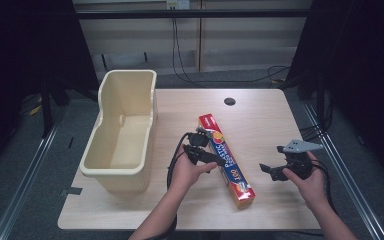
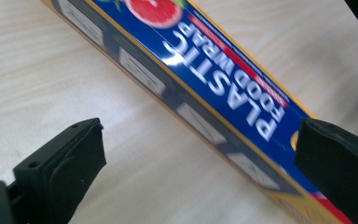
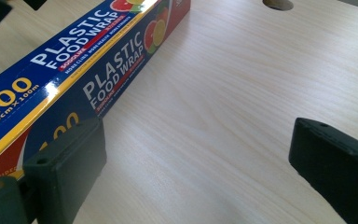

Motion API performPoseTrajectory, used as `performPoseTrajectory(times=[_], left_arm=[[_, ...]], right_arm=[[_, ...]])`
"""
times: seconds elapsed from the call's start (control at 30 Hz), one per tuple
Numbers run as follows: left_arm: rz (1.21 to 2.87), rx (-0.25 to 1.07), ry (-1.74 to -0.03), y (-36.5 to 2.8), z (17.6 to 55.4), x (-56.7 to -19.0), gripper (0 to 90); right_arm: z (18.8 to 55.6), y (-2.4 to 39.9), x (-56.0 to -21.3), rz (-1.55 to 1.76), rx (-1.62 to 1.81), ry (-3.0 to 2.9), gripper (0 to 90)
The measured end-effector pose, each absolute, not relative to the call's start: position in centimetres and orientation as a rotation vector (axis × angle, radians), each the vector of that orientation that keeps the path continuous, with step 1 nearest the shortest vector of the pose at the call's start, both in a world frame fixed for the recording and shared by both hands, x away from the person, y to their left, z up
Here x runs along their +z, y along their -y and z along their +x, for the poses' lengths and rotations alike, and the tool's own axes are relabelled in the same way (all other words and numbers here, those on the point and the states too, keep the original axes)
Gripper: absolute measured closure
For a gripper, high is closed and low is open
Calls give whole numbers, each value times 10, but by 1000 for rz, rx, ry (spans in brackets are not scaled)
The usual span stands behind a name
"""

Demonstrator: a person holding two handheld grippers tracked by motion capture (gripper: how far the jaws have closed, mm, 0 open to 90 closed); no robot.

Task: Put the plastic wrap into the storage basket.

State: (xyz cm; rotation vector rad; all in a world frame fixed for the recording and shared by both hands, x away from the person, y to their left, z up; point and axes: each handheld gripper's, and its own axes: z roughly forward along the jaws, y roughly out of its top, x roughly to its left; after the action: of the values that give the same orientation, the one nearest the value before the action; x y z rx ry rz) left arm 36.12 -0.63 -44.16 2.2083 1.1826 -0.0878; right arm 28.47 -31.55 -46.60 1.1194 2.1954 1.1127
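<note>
A long blue and orange box of plastic food wrap (image 1: 226,159) lies slanted on the wooden table (image 1: 260,120), near its middle. My left gripper (image 1: 211,158) is at the box's left side, about halfway along it. In the left gripper view the jaws of this gripper (image 2: 198,163) stand wide open, the box (image 2: 214,88) runs slantwise between them, and neither pad presses on it. My right gripper (image 1: 271,160) hovers to the right of the box, apart from it. It (image 3: 198,163) is open over bare wood, with the box (image 3: 74,70) just beyond its left jaw.
A tall cream plastic bin (image 1: 124,131) stands at the table's left edge with nothing visible inside it. A round cable hole (image 1: 229,101) sits at the back of the table, also seen as a hole (image 3: 277,3) in the right gripper view. Cables hang behind the table.
</note>
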Motion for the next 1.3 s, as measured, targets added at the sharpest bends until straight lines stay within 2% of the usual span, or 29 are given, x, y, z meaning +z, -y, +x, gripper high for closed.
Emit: performPoseTrajectory(times=[0.27,0.67,1.1,1.3], left_arm=[[2125,-94,-1327,21,385,-449,10],[2080,-81,-1410,46,395,-460,5],[2072,-116,-1437,57,395,-478,0],[2091,-92,-1417,59,396,-481,0]], right_arm=[[285,316,-465,1120,1127,-2196,41],[286,318,-465,1130,1139,-2181,41],[286,319,-464,1136,1146,-2174,41],[285,319,-462,1128,1144,-2169,41]])
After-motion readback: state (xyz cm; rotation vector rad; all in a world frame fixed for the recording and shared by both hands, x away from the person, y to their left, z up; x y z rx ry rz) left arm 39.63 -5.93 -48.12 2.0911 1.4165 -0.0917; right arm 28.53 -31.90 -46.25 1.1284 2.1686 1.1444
